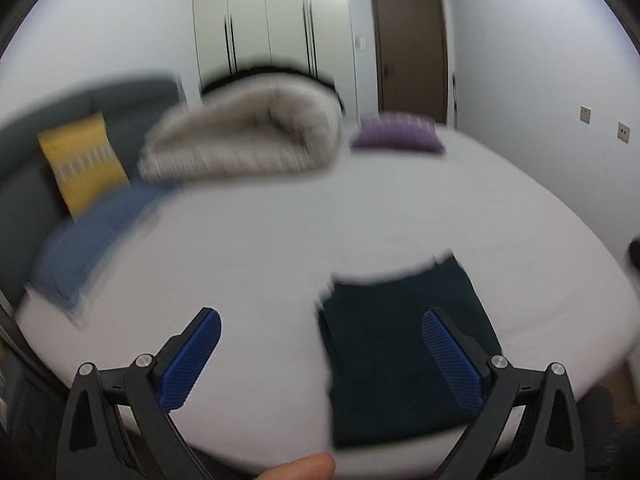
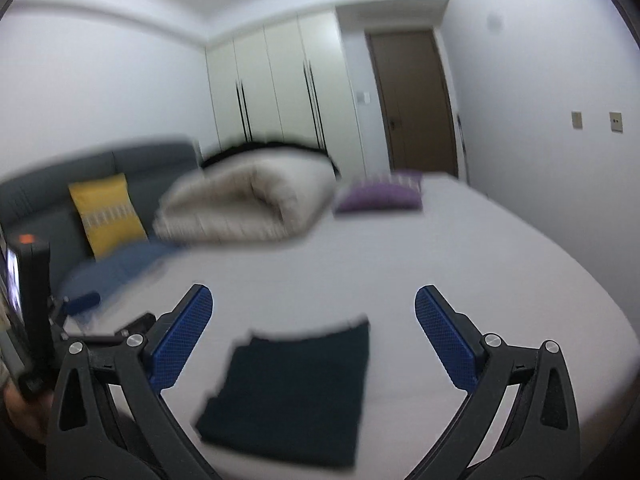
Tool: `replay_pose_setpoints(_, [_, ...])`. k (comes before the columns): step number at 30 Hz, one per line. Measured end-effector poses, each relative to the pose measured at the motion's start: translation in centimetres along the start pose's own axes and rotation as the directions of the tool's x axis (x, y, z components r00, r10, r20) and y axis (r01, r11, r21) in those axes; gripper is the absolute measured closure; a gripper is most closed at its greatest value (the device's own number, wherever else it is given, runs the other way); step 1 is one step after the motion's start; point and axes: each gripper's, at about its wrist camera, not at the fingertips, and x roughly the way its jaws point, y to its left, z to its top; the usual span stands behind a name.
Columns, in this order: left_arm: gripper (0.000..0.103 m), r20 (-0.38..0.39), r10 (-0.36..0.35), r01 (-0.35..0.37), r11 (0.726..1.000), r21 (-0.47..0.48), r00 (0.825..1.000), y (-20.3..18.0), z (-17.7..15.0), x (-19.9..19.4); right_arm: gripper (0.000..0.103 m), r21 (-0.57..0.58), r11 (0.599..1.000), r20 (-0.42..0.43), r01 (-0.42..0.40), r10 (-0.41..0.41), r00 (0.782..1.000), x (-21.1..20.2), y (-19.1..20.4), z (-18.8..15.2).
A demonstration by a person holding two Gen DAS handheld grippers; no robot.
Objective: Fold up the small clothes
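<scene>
Right wrist view first: my right hand-held gripper (image 2: 314,336) hangs with its jaws wide and nothing between them, just above a dark garment (image 2: 288,396) lying folded into a rough rectangle on the near part of the bed (image 2: 460,248). From the left wrist view, my left hand-held gripper (image 1: 320,356) is equally wide and empty, with the same dark garment (image 1: 400,352) under its right finger. Both views are smeared by motion, so I cannot tell how neat the edges are. I judge this piece close to done. To finish well, I would slow down, check that the corners line up, and press the stack flat. Farther along the bed's left side lies a blue cloth (image 1: 88,244), probably the next piece. Beyond it are a rolled duvet (image 1: 248,136) and a purple pillow (image 1: 400,134).
</scene>
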Motion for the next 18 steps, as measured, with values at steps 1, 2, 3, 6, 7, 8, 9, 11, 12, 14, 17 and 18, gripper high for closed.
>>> replay_pose_setpoints(1, [0.0, -0.04, -0.024, 0.023, 1.0, -0.013, 0.999, 0.1, -0.7, 0.9, 0.0, -0.012, 0.999, -0.049, 0.039, -0.039, 0.998, 1.0, 0.2, -0.7])
replay_pose_setpoints(2, [0.0, -0.082, -0.042, 0.04, 0.999, -0.026, 0.996, 0.2, -1.4, 1.9, 0.0, -0.023, 0.997, -0.107, 0.075, -0.077, 0.991, 2.2, 0.4, -1.5])
replay_pose_setpoints(3, [0.0, -0.113, -0.047, 0.043, 0.998, -0.037, 0.993, 0.3, -2.0, 2.8, 0.0, -0.028, 0.995, -0.164, 0.097, -0.1, 0.981, 3.3, 0.3, -2.4])
replay_pose_setpoints(6, [0.0, -0.188, -0.035, 0.026, 0.998, -0.051, 0.982, 0.7, -3.9, 5.0, 0.0, 0.007, 0.992, -0.343, 0.124, -0.114, 0.932, 6.3, -0.7, -5.3])
replay_pose_setpoints(7, [0.0, -0.195, -0.032, 0.022, 0.998, -0.053, 0.98, 0.8, -4.1, 5.4, 0.0, 0.018, 0.992, -0.366, 0.127, -0.111, 0.924, 6.8, -0.9, -5.9])
replay_pose_setpoints(8, [0.0, -0.206, -0.027, 0.016, 0.998, -0.056, 0.978, 1.0, -4.4, 5.7, 0.0, 0.026, 0.992, -0.384, 0.122, -0.103, 0.918, 7.1, -0.9, -6.5])
replay_pose_setpoints(9, [0.0, -0.21, -0.022, 0.01, 0.998, -0.059, 0.977, 1.1, -4.6, 6.0, 0.0, 0.022, 0.993, -0.393, 0.119, -0.101, 0.914, 7.3, -0.9, -7.0])
replay_pose_setpoints(11, [0.0, -0.217, -0.004, -0.009, 0.998, -0.061, 0.976, 1.4, -4.9, 6.5, 0.0, -0.004, 0.992, -0.404, 0.13, -0.12, 0.907, 7.5, -0.6, -7.8])
replay_pose_setpoints(12, [0.0, -0.218, 0.0, -0.014, 0.998, -0.06, 0.976, 1.4, -4.9, 6.5, 0.0, -0.014, 0.991, -0.409, 0.132, -0.126, 0.904, 7.7, -0.4, -8.0])
replay_pose_setpoints(14, [0.0, -0.222, 0.008, -0.02, 0.998, -0.055, 0.975, 1.4, -5.3, 6.7, 0.0, -0.016, 0.992, -0.42, 0.127, -0.122, 0.899, 8.2, -0.2, -8.5])
replay_pose_setpoints(17, [0.0, -0.222, 0.009, -0.022, 0.998, -0.054, 0.975, 1.4, -5.9, 6.4, 0.0, -0.028, 0.991, -0.426, 0.128, -0.127, 0.896, 10.3, 0.6, -8.8])
replay_pose_setpoints(18, [0.0, -0.221, 0.008, -0.021, 0.998, -0.056, 0.975, 1.4, -6.0, 6.4, 0.0, -0.036, 0.991, -0.428, 0.13, -0.133, 0.894, 11.1, 0.9, -9.0])
